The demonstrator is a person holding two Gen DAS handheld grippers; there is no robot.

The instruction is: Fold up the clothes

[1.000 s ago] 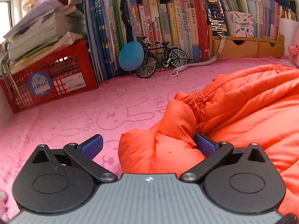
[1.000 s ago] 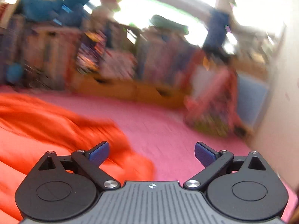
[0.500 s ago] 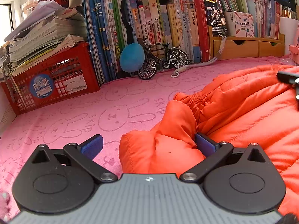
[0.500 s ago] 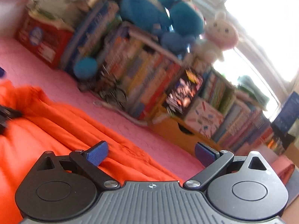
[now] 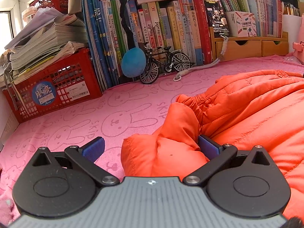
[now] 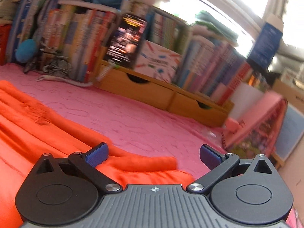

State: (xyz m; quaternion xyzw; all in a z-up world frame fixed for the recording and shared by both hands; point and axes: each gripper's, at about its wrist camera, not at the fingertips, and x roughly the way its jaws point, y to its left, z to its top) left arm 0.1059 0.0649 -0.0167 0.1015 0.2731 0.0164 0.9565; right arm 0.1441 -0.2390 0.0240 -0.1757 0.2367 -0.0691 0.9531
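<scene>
Since the earlier frames the right gripper [image 6: 153,154] has swung round and dropped: its view, which took in the blue plush toys above the books, now sits low over the near edge of the orange puffer jacket [image 6: 39,125] and is blurred by motion. The left gripper [image 5: 150,146] has barely shifted, though the other gripper's tip no longer shows at the right edge of its view.

Both grippers are spread wide. The left one straddles a bunched cuff or corner [image 5: 171,136] of the jacket; its right pad touches the padding, its left pad stands clear over the pink rabbit-print cloth [image 5: 76,121], so nothing is pinched yet. The right gripper has a rolled jacket edge [image 6: 140,163] between its open fingers, with no grip visible either.

The jacket lies crumpled across the pink cloth, spreading to the right in the left wrist view, well apart from the red crate [image 5: 55,93] and the model bicycle [image 5: 163,64]. No clean fold shows, so the task looks barely begun: both edges must be gripped, the jacket spread flat, then folded.
</scene>
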